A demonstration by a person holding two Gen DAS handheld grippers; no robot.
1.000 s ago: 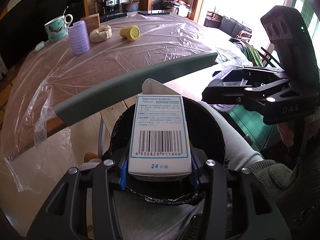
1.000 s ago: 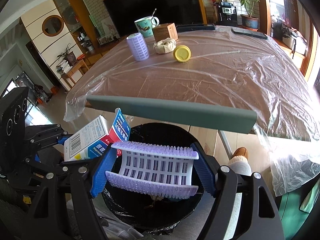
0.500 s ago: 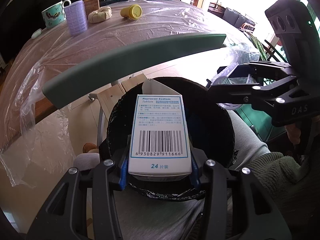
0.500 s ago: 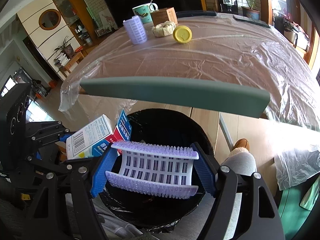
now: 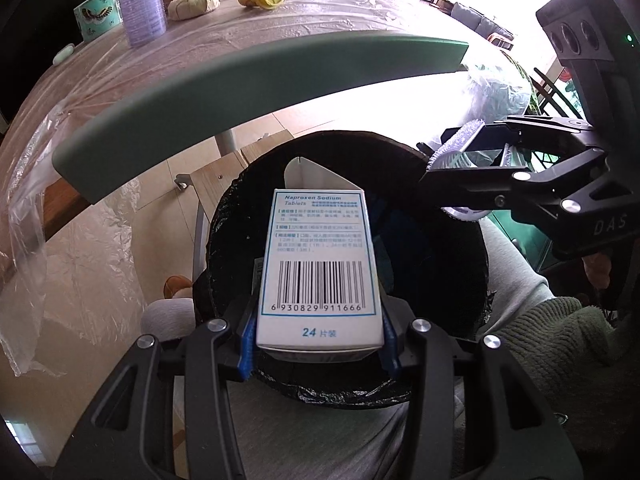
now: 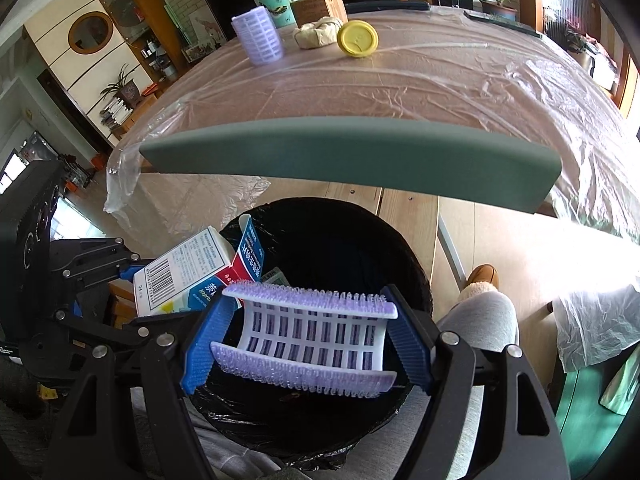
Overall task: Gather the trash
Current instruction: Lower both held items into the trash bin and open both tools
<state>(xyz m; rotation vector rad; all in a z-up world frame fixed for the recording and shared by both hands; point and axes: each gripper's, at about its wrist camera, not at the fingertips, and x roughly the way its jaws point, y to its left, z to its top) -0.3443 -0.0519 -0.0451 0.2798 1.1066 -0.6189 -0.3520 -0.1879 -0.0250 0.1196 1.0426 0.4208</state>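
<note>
- The left gripper (image 5: 318,340) points steeply down over a black-lined bin (image 5: 448,292) that sits between the person's grey-trousered legs; its blue pads are clamped on the near end of a white medicine box (image 5: 318,264).
- The box lies barcode-side up, its far flap open, and juts out over the dark mouth of the bin.
- The right gripper (image 6: 306,344) also tilts down toward the bin (image 6: 344,240), with its jaws set fairly wide and pressed against the two ends of a purple-and-white hair roller (image 6: 310,338), which is held crosswise above the opening.
- In the right wrist view the left gripper (image 6: 132,276) comes in from the left edge with the box (image 6: 188,276) just beside the roller, both over the near-left part of the bin.
- In the left wrist view the right gripper (image 5: 472,152) reaches in from the right at the bin's far rim, a hand behind it partly visible under a green knitted sleeve (image 5: 560,344).
- Beyond the bin a grey-green chair back (image 6: 352,160) stands before a table (image 6: 400,80) covered with clear plastic sheet.
- At the table's far end stand a second roller (image 6: 259,40), a yellow lid (image 6: 357,39), a crumpled wad (image 6: 318,32) and a mug (image 6: 280,2).
</note>
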